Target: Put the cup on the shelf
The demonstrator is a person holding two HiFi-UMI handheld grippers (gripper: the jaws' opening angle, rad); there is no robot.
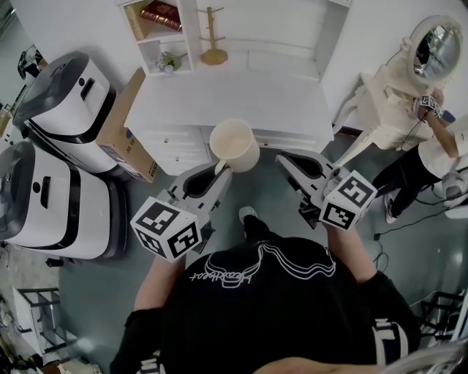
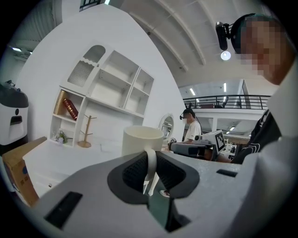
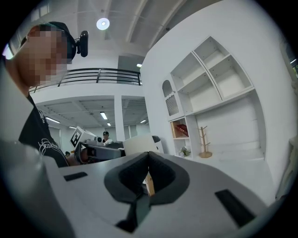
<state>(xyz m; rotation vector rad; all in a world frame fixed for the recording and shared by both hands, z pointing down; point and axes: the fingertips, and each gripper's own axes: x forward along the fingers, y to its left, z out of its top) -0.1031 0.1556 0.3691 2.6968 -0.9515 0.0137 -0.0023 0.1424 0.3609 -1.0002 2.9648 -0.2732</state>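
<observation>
The white shelf (image 1: 189, 29) is standing against the wall above the white worktop (image 1: 234, 95). Most of its compartments are showing empty; one lower-left compartment is holding a red book (image 1: 161, 13), and a wooden mug tree (image 1: 213, 33) is standing on the worktop just beside the unit. The left hand-held gripper (image 1: 219, 172) is pointing roughly level toward the shelf and is clamping the cup (image 1: 234, 144) by its handle (image 2: 151, 162), with the ribbed pads pressing the loop from both sides. The right hand-held gripper (image 1: 284, 159) is hovering beside it, well apart from the cup, jaws together and carrying nothing. The cup is hanging upright in the air, mouth up, at the near edge of the worktop and not yet over the shelf. Judgement: the cup is looking rigid, smooth-walled and fairly light, possibly ceramic, so it is likely breakable if knocked on a shelf board. With the body hanging off the thin handle, the load is sitting to one side of the pads and may be prone to swivelling; the handle is the right place to hold, gripped firmly close to the cup wall.
</observation>
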